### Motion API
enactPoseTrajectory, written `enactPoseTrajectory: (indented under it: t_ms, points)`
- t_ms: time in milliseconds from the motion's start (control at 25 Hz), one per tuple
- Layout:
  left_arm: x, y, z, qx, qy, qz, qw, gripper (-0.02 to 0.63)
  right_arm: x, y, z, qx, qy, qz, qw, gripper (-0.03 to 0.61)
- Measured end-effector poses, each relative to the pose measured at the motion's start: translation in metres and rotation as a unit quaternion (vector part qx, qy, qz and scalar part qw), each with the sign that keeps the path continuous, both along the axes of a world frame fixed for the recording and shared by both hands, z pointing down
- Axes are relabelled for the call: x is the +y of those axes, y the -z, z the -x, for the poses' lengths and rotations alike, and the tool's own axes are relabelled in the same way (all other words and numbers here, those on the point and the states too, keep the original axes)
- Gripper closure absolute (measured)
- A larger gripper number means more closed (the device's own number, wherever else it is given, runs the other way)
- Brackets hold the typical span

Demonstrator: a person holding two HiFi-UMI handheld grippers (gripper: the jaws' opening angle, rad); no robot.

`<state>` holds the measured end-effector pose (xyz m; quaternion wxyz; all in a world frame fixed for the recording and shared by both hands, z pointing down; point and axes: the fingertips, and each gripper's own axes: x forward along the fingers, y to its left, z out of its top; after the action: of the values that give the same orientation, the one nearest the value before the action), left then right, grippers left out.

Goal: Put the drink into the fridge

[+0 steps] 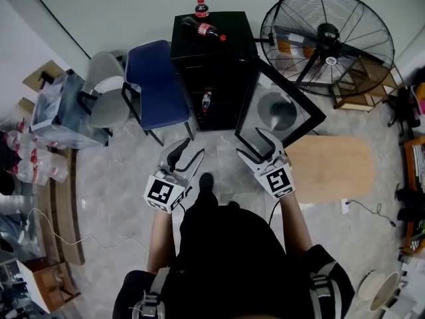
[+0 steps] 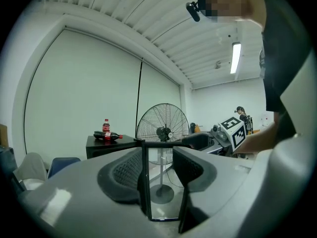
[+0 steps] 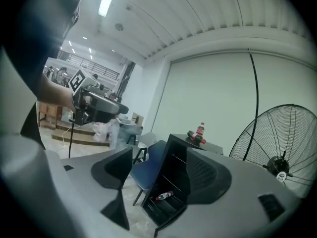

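The left claw (image 1: 188,154) and the right claw (image 1: 255,145) are held side by side, both spread wide with nothing between the jaws. Ahead of them stands the black fridge (image 1: 229,55), its door (image 1: 279,108) open just beyond the right claw. One drink bottle (image 1: 206,100) lies on a low shelf inside. Farther ahead, on the fridge top, are a lying bottle (image 1: 204,29) and an upright bottle (image 1: 201,8).

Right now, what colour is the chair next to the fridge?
The chair is dark blue; the head view shows it best.

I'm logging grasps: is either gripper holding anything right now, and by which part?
Nothing is held. The left gripper and the right gripper both have open, empty jaws.
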<state>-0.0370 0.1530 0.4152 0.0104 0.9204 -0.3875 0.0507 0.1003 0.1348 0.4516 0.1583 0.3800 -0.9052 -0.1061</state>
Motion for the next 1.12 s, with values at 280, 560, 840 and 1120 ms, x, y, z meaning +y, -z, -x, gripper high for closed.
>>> enactPoseTrajectory:
  t_ms: [280,560,840,1120]
  points:
    - [-0.043,0.001,0.018,-0.001,-0.003,-0.006,1.0,0.419,-0.039,0.002,0.005,0.007,-0.026,-0.002,1.0,0.233]
    - [-0.084,-0.001,0.036,-0.006,-0.016,-0.002,0.9999,0.419,-0.073,-0.002,0.023,0.012,-0.037,0.003,0.999,0.233]
    - [-0.127,-0.004,0.047,-0.016,-0.045,-0.003,0.9989,0.419,-0.108,-0.009,0.037,0.018,-0.061,0.007,0.998,0.235]
    - [-0.161,-0.006,0.065,-0.026,-0.073,-0.006,0.997,0.419,-0.138,-0.013,0.052,0.032,-0.09,0.005,0.995,0.236]
